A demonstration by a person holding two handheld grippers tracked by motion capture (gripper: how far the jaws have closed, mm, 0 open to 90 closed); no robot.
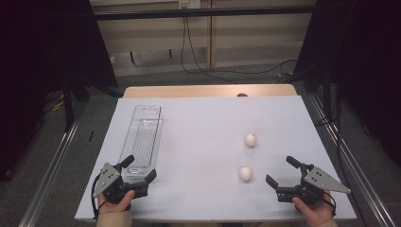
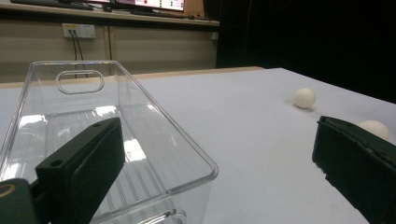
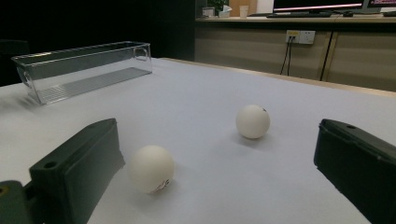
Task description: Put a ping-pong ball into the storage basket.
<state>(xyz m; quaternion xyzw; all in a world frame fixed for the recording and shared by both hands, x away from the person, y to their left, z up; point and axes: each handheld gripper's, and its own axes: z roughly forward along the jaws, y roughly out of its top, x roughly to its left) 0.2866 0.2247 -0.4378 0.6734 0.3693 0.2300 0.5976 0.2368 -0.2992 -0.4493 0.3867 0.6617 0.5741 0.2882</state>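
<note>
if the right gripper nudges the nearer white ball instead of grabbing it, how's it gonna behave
The nearer white ball is round and smooth on a flat table, so it will probably roll off at a slight touch. It looks like a light hollow ball, likely easy to lift. The right gripper stands open, and hard curved sides might slip from flat jaws unless centred.

A lab: black curtains (image 1: 42, 47) and monitors (image 3: 327, 4) surround the table (image 1: 203, 118).
</note>
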